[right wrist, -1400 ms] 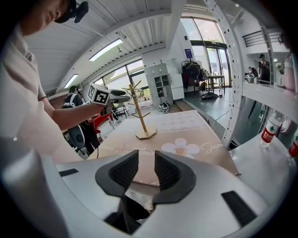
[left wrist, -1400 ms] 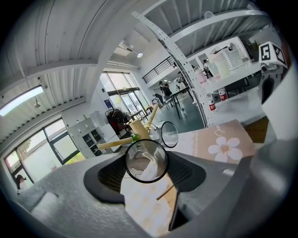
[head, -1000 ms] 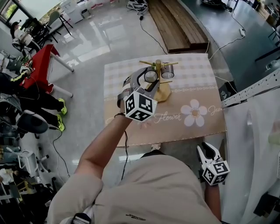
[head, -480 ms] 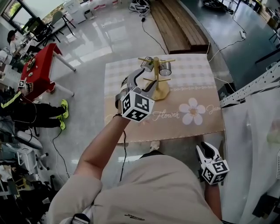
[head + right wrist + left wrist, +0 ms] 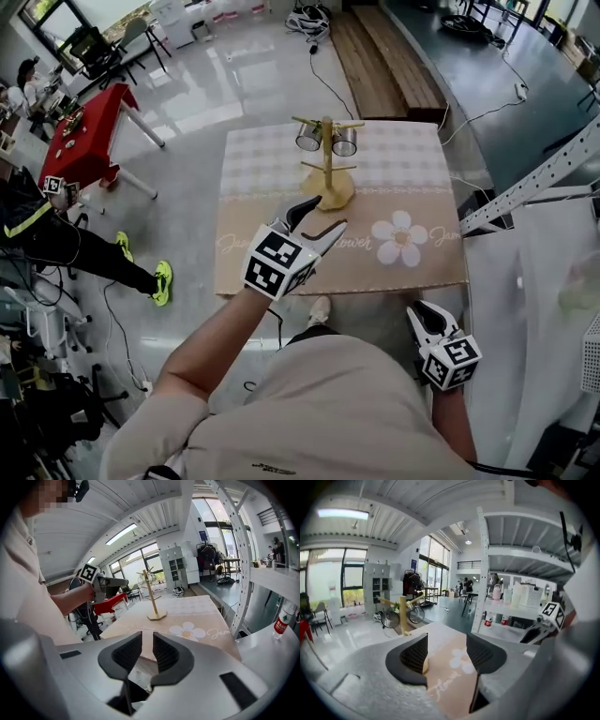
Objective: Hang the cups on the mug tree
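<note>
A wooden mug tree [image 5: 326,161] stands on the far half of the table [image 5: 253,169], with two metal cups hanging from its upper pegs, one left [image 5: 307,138] and one right [image 5: 344,142]. My left gripper [image 5: 325,214] hovers over the tablecloth just in front of the tree's base, open, with nothing between its fingers. In the left gripper view [image 5: 446,651] the tree [image 5: 402,616] and cups show ahead to the left. My right gripper [image 5: 429,314] is held low off the table's near right corner; its jaws [image 5: 146,651] are closing with nothing between them.
The tablecloth carries a white flower print [image 5: 398,239]. A metal shelf rack [image 5: 525,192] stands close on the right, with a bottle [image 5: 281,623] on it. A red table [image 5: 89,131] and people are at the left; wooden planks [image 5: 384,56] lie beyond the table.
My left gripper has let go of a cup at the tree and drawn back toward me, empty. Both cups now hang on the tree. The right gripper has barely moved.
</note>
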A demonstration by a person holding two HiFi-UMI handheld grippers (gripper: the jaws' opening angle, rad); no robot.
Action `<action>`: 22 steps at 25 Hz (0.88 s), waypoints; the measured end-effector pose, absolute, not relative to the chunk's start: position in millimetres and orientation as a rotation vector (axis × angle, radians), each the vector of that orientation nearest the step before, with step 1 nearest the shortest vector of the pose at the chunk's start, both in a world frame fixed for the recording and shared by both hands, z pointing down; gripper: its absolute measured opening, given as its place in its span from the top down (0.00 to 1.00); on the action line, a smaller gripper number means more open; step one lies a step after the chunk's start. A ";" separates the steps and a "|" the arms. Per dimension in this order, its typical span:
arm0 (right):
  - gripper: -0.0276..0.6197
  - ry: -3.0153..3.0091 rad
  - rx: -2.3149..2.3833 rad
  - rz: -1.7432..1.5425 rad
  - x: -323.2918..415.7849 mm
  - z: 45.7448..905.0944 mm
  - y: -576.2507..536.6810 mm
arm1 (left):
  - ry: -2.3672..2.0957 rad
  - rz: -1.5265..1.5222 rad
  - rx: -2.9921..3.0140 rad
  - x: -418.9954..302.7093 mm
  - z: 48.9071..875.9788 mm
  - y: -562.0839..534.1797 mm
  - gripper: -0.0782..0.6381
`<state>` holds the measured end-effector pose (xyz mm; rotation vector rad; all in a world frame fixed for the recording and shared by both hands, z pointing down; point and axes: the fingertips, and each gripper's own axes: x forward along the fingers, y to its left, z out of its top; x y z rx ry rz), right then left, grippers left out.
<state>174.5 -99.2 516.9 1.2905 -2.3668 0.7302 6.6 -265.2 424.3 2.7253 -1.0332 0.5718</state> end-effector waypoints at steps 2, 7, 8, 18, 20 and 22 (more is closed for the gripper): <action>0.84 -2.391 1.263 0.708 176.6 513.6 -95.7 | -0.947 0.499 2.676 18.9 429.6 -236.6 0.55; 0.89 -2.450 1.178 0.651 174.0 500.2 -85.3 | -0.799 0.380 2.584 41.2 442.1 -170.1 0.80; 0.90 -2.461 1.163 0.640 173.1 497.7 -82.6 | -0.778 0.369 2.571 44.9 444.9 -157.8 0.84; 0.92 -2.554 0.996 0.551 168.4 486.6 -42.9 | -0.769 0.346 2.553 74.9 454.9 -60.1 0.88; 0.93 -2.571 0.963 0.538 167.5 487.2 -34.1 | -0.791 0.353 2.556 78.3 457.7 -45.8 0.88; 0.93 -2.587 0.927 0.527 165.9 487.7 -24.1 | -0.817 0.354 2.549 79.5 460.3 -32.3 0.88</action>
